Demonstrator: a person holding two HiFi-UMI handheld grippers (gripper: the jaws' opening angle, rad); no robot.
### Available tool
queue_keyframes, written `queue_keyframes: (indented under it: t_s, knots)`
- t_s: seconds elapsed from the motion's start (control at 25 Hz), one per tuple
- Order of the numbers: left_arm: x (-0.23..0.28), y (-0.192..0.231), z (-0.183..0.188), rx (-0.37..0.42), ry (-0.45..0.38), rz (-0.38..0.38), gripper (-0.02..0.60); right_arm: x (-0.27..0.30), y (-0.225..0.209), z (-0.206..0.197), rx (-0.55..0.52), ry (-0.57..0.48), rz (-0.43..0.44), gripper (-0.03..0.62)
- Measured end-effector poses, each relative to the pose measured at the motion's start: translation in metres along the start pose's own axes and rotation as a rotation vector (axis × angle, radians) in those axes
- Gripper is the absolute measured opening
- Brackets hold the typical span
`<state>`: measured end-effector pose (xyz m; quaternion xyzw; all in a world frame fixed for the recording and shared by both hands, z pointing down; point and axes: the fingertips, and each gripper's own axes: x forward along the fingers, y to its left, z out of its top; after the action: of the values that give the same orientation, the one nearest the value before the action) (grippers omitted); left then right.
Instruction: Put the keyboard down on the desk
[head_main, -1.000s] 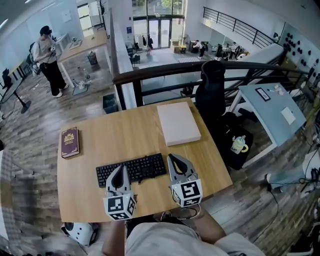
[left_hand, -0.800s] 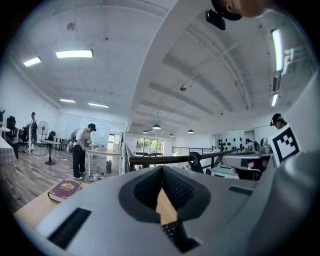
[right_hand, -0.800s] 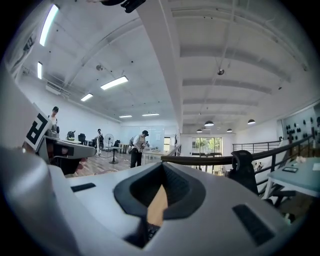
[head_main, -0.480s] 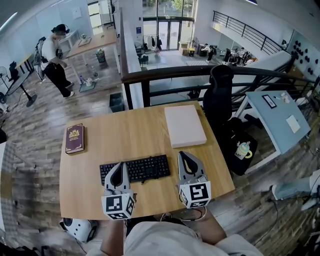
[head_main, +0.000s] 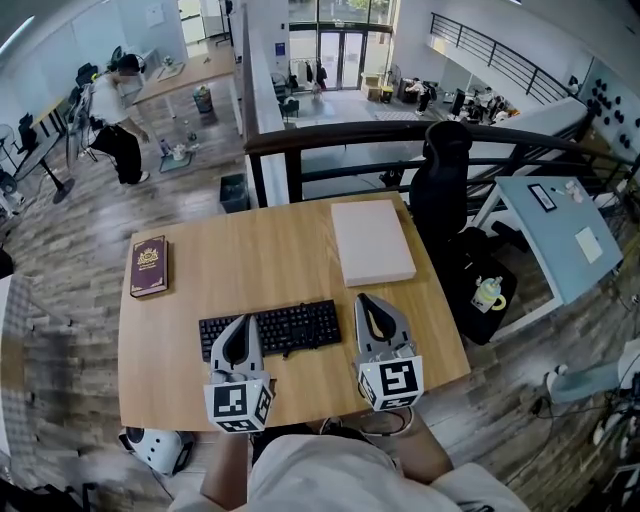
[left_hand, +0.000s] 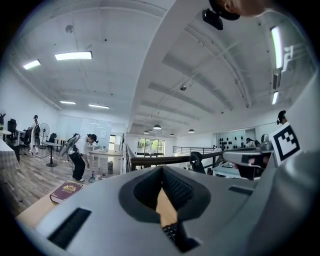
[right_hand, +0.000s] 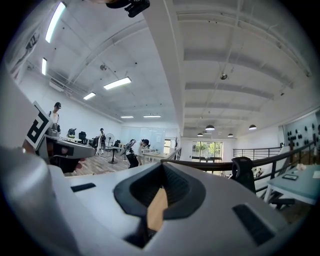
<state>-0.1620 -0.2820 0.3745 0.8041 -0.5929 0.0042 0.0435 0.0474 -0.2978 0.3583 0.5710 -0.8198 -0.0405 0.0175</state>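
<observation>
Black rectangular computer keyboard (head_main: 285, 328): lies flat on the light wooden tabletop (head_main: 250, 260), near its front edge and a little left of centre, long side running left to right. Your left hand-held gripper (head_main: 246, 320): sits over the left part of the keyboard; in the left gripper view (left_hand: 161, 169) its jaws meet at the tips with nothing between them, and through the gap behind the tips you see bare wood and a few rows of black keys (left_hand: 172, 231) below. Your right hand-held gripper (head_main: 366, 299): sits just beside the right end of the keyboard, over bare tabletop; whether it touches the keyboard cannot be told. In the right gripper view (right_hand: 162, 166) its jaws are likewise together at the tips, with only wood showing through the gap. Dark red hardcover book with gold cover print (head_main: 148, 266): flat near the left edge of the tabletop, well apart from the keyboard; it also shows low at the left in the left gripper view (left_hand: 66, 190). Flat white rectangular box (head_main: 372, 241): at the far right of the tabletop, beyond your right hand-held gripper. Black office chair (head_main: 445, 190): behind the far right corner of the tabletop. Black metal railing (head_main: 400, 135): runs behind the tabletop.
</observation>
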Motion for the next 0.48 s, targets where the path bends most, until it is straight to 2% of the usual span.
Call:
queue_keyframes:
  t_s: [0.48]
  knots:
    - [-0.0017, 0.0038, -0.0038, 0.003, 0.013, 0.016, 0.011, 0.0024, 0.0034, 0.0001, -0.006, 0.004, 0.009, 0.003]
